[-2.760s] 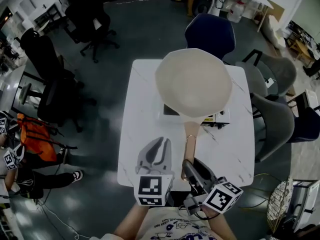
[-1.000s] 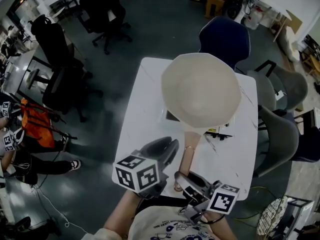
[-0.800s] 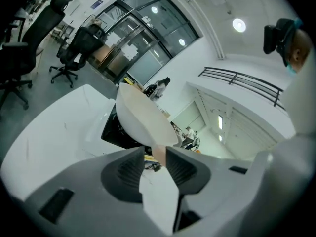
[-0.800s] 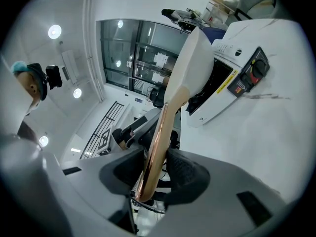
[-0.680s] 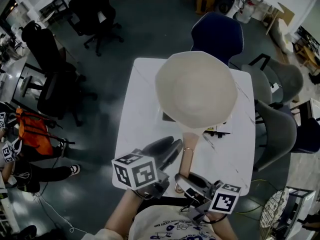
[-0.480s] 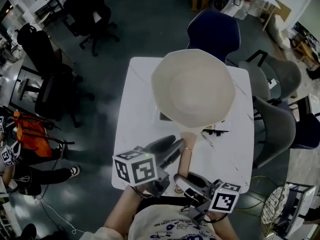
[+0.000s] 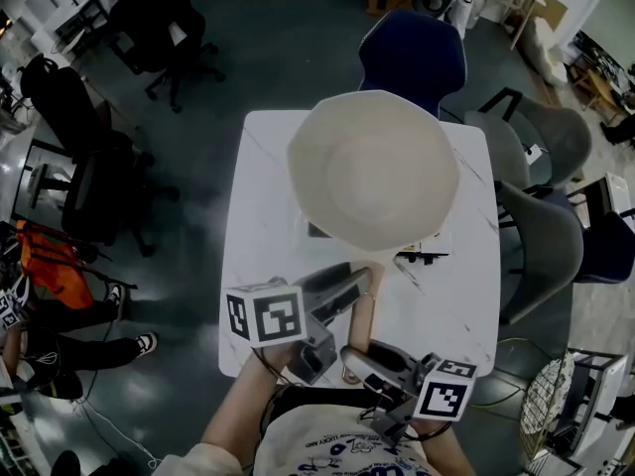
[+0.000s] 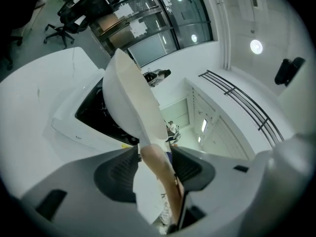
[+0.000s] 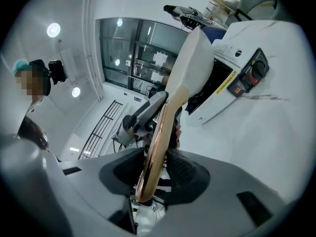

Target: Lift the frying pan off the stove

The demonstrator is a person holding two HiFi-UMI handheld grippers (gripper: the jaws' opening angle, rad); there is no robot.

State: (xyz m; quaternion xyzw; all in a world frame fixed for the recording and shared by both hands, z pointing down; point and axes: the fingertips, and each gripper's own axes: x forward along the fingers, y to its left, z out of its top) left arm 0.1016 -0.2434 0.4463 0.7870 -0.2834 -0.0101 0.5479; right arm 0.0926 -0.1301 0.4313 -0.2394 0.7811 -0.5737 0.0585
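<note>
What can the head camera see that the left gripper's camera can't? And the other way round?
Only the head view: the whole round frying pan from above, the right gripper shut on the end of the handle, and chairs around the table. Only the left gripper view: the pan edge-on, a ceiling light, and the left gripper's pads either side of the handle without pressing; its jaws have just been opening. Both: pan, handle, white table, and the stove, mostly hidden under the pan from above.

frying pan (image 7: 372, 172) over stove (image 8: 74, 127), stove on table (image 7: 258, 216), chair (image 7: 412, 53) behind table
</note>
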